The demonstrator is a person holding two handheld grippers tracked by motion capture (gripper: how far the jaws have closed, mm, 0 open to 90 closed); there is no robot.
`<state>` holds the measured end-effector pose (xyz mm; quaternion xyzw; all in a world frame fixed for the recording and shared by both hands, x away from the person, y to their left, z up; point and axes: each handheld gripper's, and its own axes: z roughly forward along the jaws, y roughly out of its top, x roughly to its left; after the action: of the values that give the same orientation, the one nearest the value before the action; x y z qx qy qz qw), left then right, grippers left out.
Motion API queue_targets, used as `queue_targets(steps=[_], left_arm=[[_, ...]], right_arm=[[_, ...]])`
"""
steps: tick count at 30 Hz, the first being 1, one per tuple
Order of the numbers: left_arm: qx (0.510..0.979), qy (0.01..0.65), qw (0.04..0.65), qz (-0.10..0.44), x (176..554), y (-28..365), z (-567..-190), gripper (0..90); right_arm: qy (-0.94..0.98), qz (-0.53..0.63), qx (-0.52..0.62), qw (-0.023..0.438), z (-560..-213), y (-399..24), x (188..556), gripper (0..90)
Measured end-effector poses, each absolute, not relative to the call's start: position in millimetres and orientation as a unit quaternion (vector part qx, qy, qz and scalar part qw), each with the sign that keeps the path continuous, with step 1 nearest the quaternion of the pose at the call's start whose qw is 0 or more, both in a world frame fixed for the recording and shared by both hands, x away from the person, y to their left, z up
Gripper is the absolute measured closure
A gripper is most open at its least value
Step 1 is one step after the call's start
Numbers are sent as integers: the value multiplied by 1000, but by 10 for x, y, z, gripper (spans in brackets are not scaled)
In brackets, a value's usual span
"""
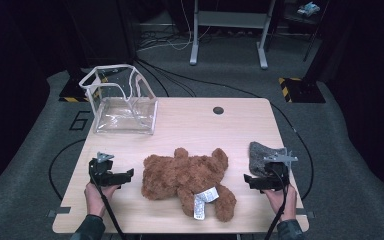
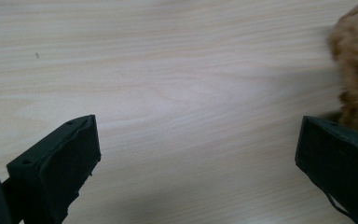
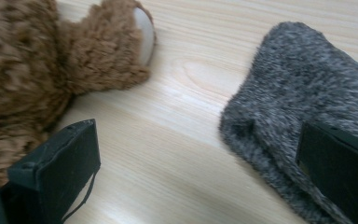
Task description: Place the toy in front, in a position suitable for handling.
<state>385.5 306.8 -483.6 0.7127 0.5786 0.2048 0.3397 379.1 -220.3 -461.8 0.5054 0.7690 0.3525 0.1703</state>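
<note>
While its white tag (image 1: 203, 199) is too small to read, your shaggy brown teddy bear (image 1: 187, 180) lies on the table (image 1: 190, 120) between both grippers' spread, empty jaws.

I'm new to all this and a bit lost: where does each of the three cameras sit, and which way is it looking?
High view: above the person's side, looking forward and down on the table; both hands, the left tongs and right tongs show.
Left gripper view: rides the left tongs, looking down at bare wood, jaws wide apart.
Right gripper view: rides the right tongs, jaws wide apart, facing a grey fuzzy cloth.
Shared: the brown teddy bear shows at the left gripper view's right edge and the right gripper view's left.
</note>
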Motion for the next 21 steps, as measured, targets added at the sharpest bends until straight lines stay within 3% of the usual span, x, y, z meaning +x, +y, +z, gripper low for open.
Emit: queue_targets(steps=[11, 21], left_arm=[[716, 558, 363, 210, 3751, 2916, -4455, 0], [729, 532, 389, 186, 3678, 2682, -4274, 0]], right_arm=[[778, 374, 468, 189, -4461, -1853, 3750, 0], [785, 403, 442, 161, -4295, -1509, 3733, 0]])
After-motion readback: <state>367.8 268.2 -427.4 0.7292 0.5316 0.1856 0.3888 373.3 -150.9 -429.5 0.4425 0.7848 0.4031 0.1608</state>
